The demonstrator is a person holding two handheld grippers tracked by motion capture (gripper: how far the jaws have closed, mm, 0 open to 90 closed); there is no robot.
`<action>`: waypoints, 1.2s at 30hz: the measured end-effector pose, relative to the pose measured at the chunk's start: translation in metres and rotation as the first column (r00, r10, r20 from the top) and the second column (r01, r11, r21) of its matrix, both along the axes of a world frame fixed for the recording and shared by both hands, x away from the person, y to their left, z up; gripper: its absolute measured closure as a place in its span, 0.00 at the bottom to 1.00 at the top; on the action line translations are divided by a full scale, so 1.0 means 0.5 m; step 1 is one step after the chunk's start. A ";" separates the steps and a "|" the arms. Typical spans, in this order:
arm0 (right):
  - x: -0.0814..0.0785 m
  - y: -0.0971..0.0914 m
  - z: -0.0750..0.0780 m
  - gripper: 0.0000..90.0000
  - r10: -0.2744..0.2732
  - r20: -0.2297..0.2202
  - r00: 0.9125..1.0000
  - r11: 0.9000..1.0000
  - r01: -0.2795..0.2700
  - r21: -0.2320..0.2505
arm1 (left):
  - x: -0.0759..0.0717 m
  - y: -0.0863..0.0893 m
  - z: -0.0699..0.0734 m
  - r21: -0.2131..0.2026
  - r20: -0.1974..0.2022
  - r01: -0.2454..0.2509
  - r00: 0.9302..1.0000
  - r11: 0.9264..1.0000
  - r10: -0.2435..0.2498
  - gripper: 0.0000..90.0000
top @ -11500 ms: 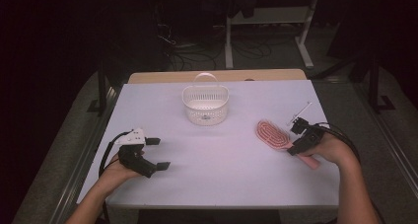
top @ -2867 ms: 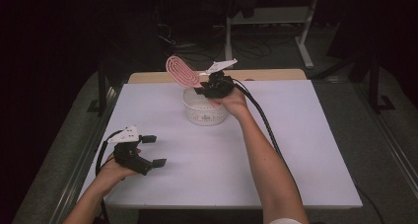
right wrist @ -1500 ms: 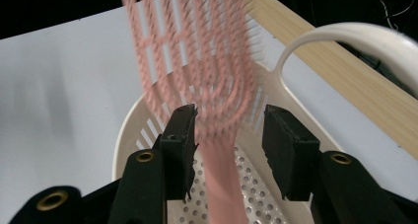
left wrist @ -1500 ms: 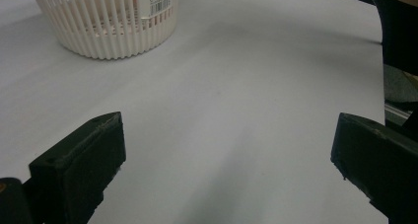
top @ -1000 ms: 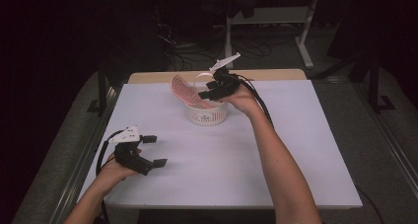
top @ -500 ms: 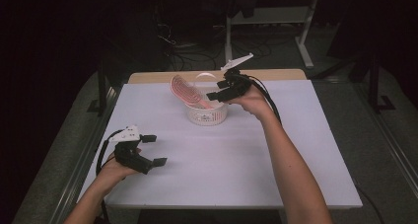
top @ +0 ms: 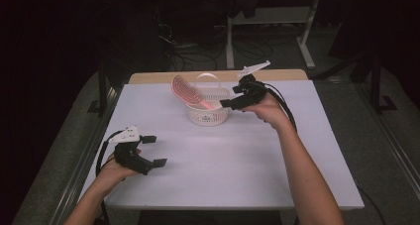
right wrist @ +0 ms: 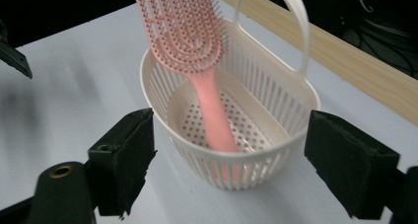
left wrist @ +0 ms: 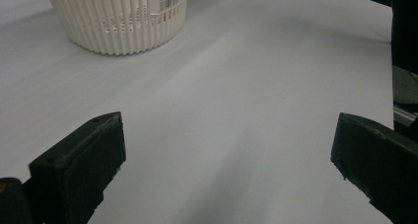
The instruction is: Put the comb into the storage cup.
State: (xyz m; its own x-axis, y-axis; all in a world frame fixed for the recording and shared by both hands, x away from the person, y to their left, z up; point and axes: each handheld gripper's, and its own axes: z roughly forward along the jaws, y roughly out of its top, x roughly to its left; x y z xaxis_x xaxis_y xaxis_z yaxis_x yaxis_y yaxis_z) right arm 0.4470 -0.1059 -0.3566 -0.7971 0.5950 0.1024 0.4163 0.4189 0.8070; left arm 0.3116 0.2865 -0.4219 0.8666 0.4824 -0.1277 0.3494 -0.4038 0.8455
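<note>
the pink hairbrush (top: 190,93) stands handle-down in the white basket (top: 208,111) at the surface's (top: 247,155) 12 o'clock, head leaning toward 10 o'clock. the right gripper (top: 227,104), just beside the basket at 3 o'clock, has just been opening, nothing between its jaws. the left gripper (top: 154,150) rests wide apart at 8 o'clock.

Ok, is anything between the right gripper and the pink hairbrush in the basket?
Nothing visible: the right gripper, jaws open, faces the pink hairbrush standing handle-down in the white basket; only the basket's near wall fronts the handle's foot.

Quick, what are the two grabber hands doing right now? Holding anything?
Left gripper: open, holding nothing.
Right gripper: open, jaws just been opening, nothing between them; the pink brush stands in the basket.
</note>
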 end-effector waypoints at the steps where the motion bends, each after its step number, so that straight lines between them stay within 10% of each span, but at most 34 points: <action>1: -0.005 -0.008 -0.001 0.19 -0.010 0.005 1.000 1.000 0.010 0.002 | 0.000 0.000 0.000 0.002 0.000 0.001 1.000 1.000 -0.001 0.00; 17: -0.074 -0.073 -0.023 0.00 -0.084 0.011 0.996 0.996 0.084 0.027 | 0.003 0.003 -0.005 0.005 0.009 0.003 1.000 1.000 -0.003 0.00; 36: -0.166 -0.127 -0.094 0.00 -0.110 0.002 0.994 0.994 0.110 0.027 | 0.003 -0.001 -0.005 0.008 0.008 0.003 1.000 1.000 -0.003 0.00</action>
State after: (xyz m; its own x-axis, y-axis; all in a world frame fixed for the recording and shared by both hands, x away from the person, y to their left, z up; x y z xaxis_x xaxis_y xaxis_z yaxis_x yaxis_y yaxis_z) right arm 0.3639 -0.1692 -0.4033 -0.7271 0.6765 0.1170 0.4563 0.3488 0.8186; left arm 0.3129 0.2862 -0.4244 0.8689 0.4808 -0.1174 0.3418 -0.4114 0.8450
